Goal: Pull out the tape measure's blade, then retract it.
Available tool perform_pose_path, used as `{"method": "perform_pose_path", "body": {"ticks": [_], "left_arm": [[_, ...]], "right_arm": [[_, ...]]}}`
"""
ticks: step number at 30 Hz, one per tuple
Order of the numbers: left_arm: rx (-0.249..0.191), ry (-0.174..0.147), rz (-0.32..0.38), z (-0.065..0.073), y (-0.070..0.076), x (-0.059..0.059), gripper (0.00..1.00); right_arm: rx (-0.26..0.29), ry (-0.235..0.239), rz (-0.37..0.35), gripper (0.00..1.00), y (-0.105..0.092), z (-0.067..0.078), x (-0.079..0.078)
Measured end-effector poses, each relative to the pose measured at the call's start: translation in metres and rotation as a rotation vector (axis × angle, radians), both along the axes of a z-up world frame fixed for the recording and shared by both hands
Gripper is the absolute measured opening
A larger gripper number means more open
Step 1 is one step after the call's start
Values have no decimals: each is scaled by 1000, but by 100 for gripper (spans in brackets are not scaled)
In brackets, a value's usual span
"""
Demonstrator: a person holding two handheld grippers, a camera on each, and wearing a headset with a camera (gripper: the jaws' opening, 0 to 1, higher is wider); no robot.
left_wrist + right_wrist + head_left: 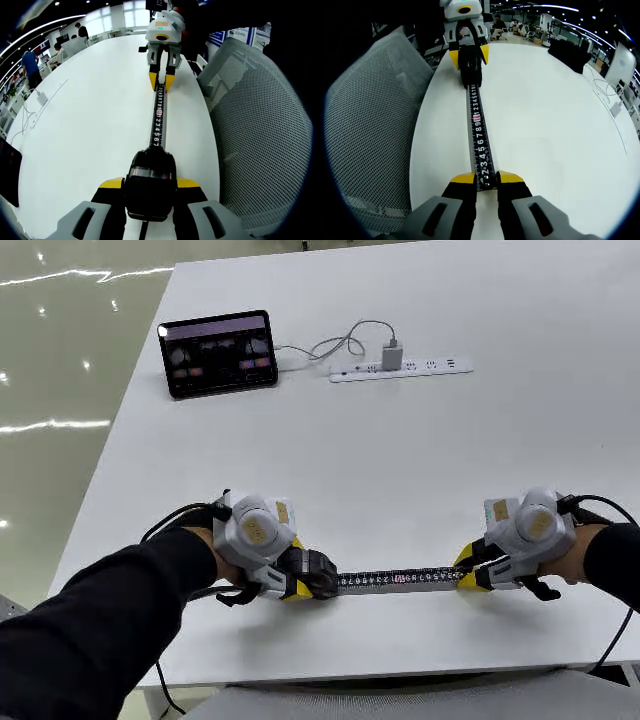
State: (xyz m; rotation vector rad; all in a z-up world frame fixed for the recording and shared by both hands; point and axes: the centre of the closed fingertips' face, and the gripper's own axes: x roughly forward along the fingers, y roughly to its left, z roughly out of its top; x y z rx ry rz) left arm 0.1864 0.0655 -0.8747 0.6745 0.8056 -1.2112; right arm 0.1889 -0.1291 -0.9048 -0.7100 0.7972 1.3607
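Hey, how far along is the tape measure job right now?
Done, by the look of it: the pull-out, since the blade lies stretched over the table between both grippers. In hand: the left gripper clamps the tape measure case, the right gripper pinches the blade's end. Left: letting the blade retract into the case.

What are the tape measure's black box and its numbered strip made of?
The black box looks like hard plastic, perhaps rubber-coated: it is dark, with a dull sheen. The strip looks like thin painted metal, though stiff plastic is possible: it runs straight and flat, with printed numbers.
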Motion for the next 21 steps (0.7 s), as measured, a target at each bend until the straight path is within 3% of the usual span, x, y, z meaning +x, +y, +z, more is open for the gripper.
{"method": "perform_pose_path", "body": {"ticks": [21], "left_arm": [[6,3,1,0,0,-1,32]], "right_arm": [[-7,2,-1,10,-13,-1,2]]}}
